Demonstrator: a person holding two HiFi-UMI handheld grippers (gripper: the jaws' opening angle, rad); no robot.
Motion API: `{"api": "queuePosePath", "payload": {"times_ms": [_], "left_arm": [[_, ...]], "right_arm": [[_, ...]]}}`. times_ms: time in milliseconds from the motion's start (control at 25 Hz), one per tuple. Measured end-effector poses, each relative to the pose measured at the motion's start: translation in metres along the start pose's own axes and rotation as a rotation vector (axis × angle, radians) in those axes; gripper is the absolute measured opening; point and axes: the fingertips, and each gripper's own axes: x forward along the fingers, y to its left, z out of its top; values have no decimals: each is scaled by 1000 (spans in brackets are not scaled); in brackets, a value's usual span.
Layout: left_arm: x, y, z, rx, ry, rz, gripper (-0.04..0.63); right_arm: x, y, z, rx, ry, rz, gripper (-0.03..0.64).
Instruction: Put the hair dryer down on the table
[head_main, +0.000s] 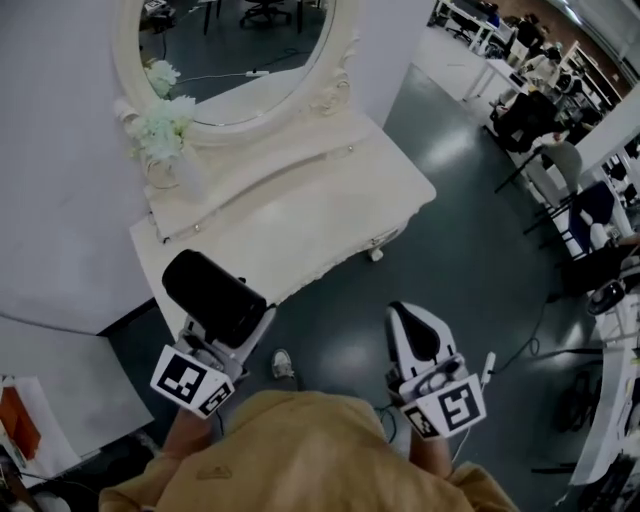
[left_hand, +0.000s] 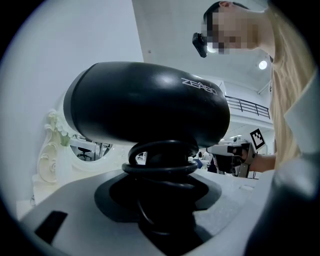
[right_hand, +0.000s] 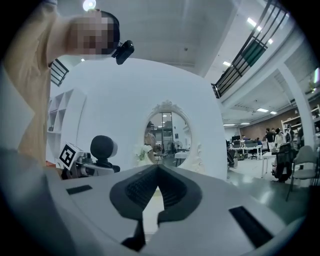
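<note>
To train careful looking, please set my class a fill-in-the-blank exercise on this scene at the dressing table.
1. The left gripper has its jaws shut on a black ____.
2. The right gripper has its jaws together, with ____ between them.
3. The mirror over the white table is ____ in shape.
Missing words: hair dryer; nothing; oval.

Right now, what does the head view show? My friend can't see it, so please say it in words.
From above, the left gripper holds a black hair dryer in its jaws near the front edge of a white table with an oval mirror and white flowers. The right gripper, jaws together and empty, is over the grey floor.
</note>
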Motion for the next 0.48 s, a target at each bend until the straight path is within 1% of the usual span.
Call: {"api": "queuePosePath", "payload": {"times_ms": [80, 200, 320, 480], "left_arm": [[15, 12, -6, -8, 15, -25, 233], [36, 23, -11, -35, 29, -59, 233], [59, 30, -13, -59, 36, -78, 233], [94, 34, -15, -60, 49, -81, 233]], "right_arm": [[11, -6, -6, -2, 11, -17, 3], [18, -22, -17, 22, 36, -58, 3], [24, -43, -21, 39, 43, -93, 3], [39, -76, -24, 42, 40, -91, 3]]}}
